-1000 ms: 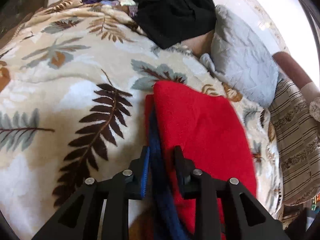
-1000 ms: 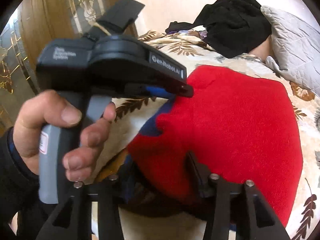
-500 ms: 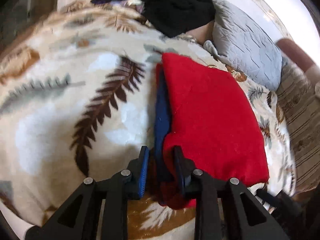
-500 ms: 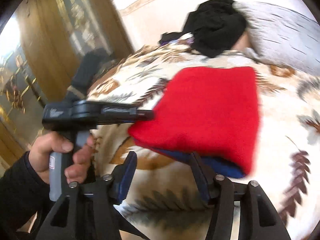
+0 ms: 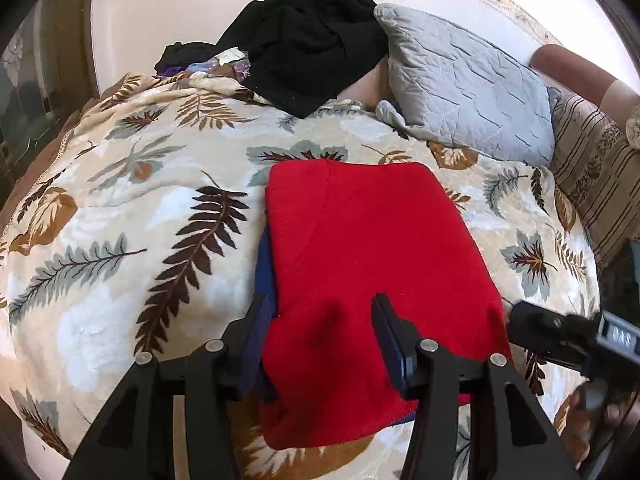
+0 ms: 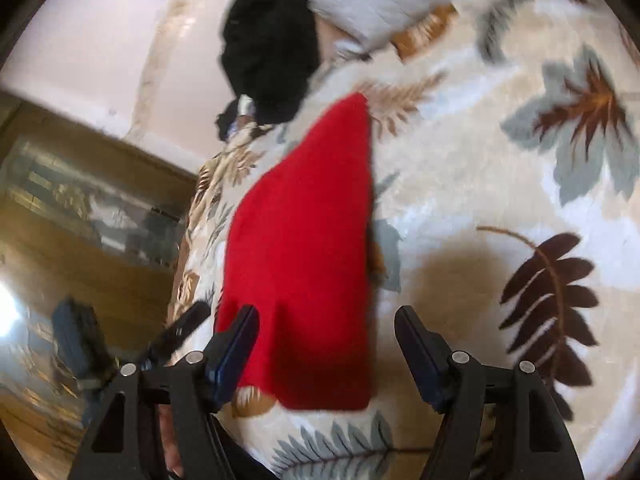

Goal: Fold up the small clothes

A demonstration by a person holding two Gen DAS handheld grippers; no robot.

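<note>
A folded red garment [image 5: 372, 264] with a dark blue layer [image 5: 264, 276] showing along its left edge lies flat on the leaf-print blanket [image 5: 132, 208]. My left gripper [image 5: 320, 320] is open, its fingers straddling the garment's near edge without pinching it. In the right wrist view the same red garment [image 6: 304, 260] lies under my open right gripper [image 6: 326, 340], whose left finger sits at the cloth's edge. The right gripper [image 5: 560, 332] also shows at the right of the left wrist view.
A black clothes pile [image 5: 312, 44] and a grey quilted pillow [image 5: 468, 92] lie at the back of the bed. A striped cushion [image 5: 592, 176] is at the right. A wooden cabinet [image 6: 80, 240] stands beyond the bed's edge.
My left gripper opened and let go of the garment's blue-and-red edge. The right gripper swung around to the garment's other side and stays open. The garment now lies flat.
</note>
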